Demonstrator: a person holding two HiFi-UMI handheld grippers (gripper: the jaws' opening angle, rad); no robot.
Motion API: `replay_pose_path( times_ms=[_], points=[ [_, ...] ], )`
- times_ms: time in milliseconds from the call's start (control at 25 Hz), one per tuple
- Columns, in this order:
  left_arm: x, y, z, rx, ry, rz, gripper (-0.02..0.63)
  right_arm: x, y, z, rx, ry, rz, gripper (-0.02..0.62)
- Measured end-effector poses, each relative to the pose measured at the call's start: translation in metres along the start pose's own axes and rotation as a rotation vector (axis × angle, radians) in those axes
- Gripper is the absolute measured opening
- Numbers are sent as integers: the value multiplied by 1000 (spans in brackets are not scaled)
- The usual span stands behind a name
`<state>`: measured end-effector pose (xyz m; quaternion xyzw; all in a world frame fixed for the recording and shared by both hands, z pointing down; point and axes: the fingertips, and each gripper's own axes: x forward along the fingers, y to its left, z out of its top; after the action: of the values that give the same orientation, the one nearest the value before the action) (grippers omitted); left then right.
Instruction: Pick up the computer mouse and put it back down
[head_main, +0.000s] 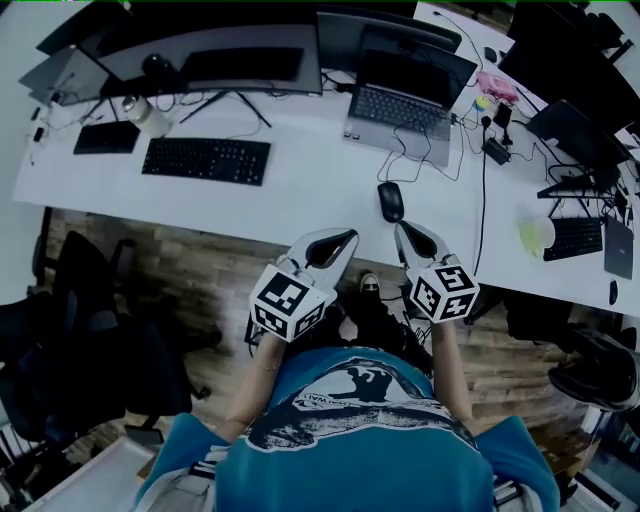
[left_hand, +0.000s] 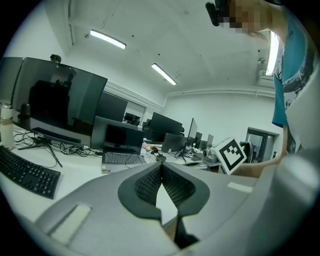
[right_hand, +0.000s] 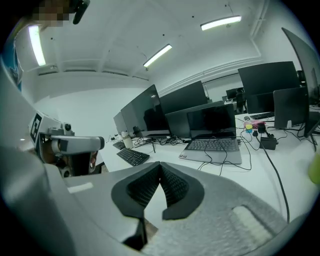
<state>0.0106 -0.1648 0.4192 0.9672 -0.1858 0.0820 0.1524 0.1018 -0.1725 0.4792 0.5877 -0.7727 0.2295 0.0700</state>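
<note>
Lying near desk edge (head_main: 230, 222): mouse (head_main: 390, 201), untouched

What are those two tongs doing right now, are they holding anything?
Left tongs: closed, holding nothing.
Right tongs: closed, holding nothing.

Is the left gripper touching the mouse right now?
Apart. The head view shows bare desk between the left gripper and the mouse; its jaws are shut on nothing.
</note>
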Motion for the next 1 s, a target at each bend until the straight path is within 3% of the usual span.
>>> replay_pose_path(
  times_ms=[120,360,720,1000],
  points=[
    [9,1,5,-1,-8,36,12,14,-25,-8,-16,39,-8,3],
    [15,6,10,-8,-16,113,12,56,-69,-42,-42,158,-52,66],
    [16,14,8,-26,-10,216,12,107,-100,-87,-78,315,-89,255],
    [12,19,6,-33,-11,274,12,137,-118,-106,-101,398,-148,339]
  ],
)
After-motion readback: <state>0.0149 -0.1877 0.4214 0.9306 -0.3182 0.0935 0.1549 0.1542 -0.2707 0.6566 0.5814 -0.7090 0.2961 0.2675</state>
